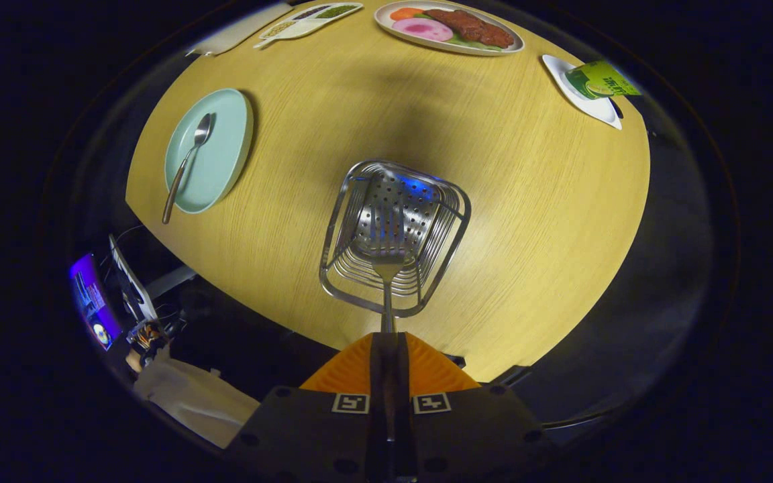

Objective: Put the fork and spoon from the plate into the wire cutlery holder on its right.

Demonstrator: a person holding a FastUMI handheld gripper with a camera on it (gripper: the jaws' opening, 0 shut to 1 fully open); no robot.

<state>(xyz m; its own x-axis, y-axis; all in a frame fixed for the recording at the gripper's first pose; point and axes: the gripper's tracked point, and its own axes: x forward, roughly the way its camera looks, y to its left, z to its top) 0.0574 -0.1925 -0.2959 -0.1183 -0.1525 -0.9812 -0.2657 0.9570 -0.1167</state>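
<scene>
Fork [387, 268] hangs head-down from the gripper [387, 339], its tines inside the wire cutlery holder [396, 235], which stands on the round wooden table [534, 221] just ahead of the fingers. The holder is a square steel basket with a perforated bottom, seen from above.

Around it: far to the left lies a pale green plate [222, 161], well apart from the holder. The spoon [185, 164] rests on that plate, bowl pointing away, handle running past the plate's near rim. At the far side of the table sit an oval dish of food [450, 28], a narrow divided tray [309, 19] to its left, and, to the far right, a small white plate [584, 100] carrying a green carton [602, 79]. Nothing stands between the gripper and the holder. Off the table's near left edge are a glowing screen [94, 305] and a white cloth [192, 396].

The gripper looks steeply down over the table's near edge. Its two orange fingers [349, 369] are pressed together, pinching the fork's thin handle, which runs straight ahead from between them into the holder's near side.
</scene>
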